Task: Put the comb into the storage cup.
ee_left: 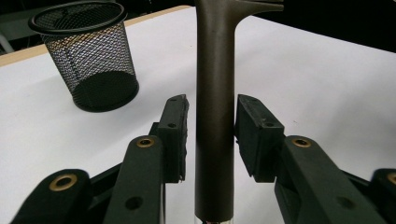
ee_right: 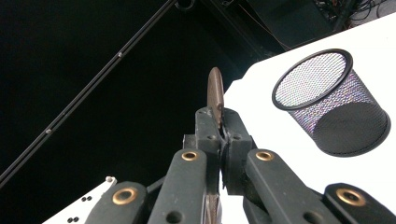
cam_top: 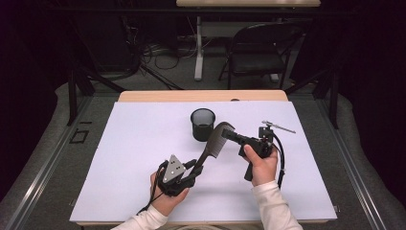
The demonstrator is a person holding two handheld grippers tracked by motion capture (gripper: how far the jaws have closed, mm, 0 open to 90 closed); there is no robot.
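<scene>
Right gripper (cam_top: 229, 134) is clamped on the toothed end of the comb (cam_top: 213, 143), its pads pressed flat against the thin brown blade in the right gripper view (ee_right: 215, 98). That hand sits near the middle of the counter (cam_top: 134, 158), a little toward its right edge.

Over at the left gripper (cam_top: 195, 166), the pads stand apart on either side of the comb's handle (ee_left: 215, 135); a narrow gap shows on each side, so the jaws are open around it and not pressing. From the left gripper view I cannot be sure whether the left pad (ee_left: 175, 135) brushes the handle at all, since the gap there is very slim.

Between the two grippers the comb runs slantwise above the counter, handle toward the near edge, teeth toward the far edge.

Just beyond the comb's toothed end, a black mesh cup (cam_top: 203, 124) stands upright, toward the far edge and about midway between the left and right edges.
</scene>
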